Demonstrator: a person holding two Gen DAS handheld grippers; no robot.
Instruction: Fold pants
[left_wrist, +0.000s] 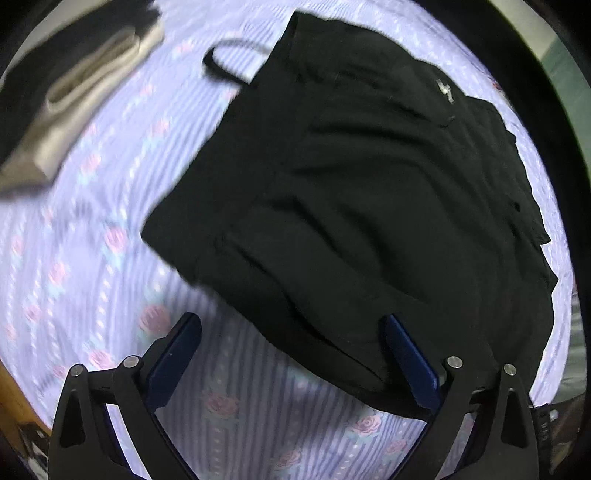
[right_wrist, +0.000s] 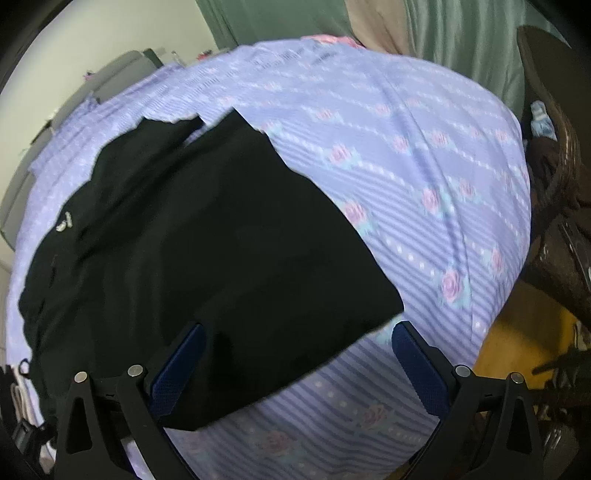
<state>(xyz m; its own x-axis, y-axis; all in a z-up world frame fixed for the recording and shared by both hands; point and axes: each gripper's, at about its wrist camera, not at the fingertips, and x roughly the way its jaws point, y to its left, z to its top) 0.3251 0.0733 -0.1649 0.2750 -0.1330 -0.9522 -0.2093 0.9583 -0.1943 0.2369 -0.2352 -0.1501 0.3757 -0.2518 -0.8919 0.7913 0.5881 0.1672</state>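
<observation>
Black pants (left_wrist: 354, 192) lie folded over on a lavender bedsheet with pink roses (left_wrist: 92, 240). A drawstring loop (left_wrist: 225, 62) sticks out at their far left and a small white mark shows near the top right. My left gripper (left_wrist: 291, 328) hovers open over the near hem, its blue pads spread wide with nothing between them. In the right wrist view the same pants (right_wrist: 207, 240) fill the left half. My right gripper (right_wrist: 297, 338) is open above the near corner of the cloth, gripping nothing.
A folded stack of beige and dark clothes (left_wrist: 74, 96) sits at the far left of the bed. Green curtains (right_wrist: 461, 37) hang behind the bed. A dark wicker piece of furniture (right_wrist: 561, 206) and yellow-brown floor (right_wrist: 524, 339) lie to the right, past the mattress edge.
</observation>
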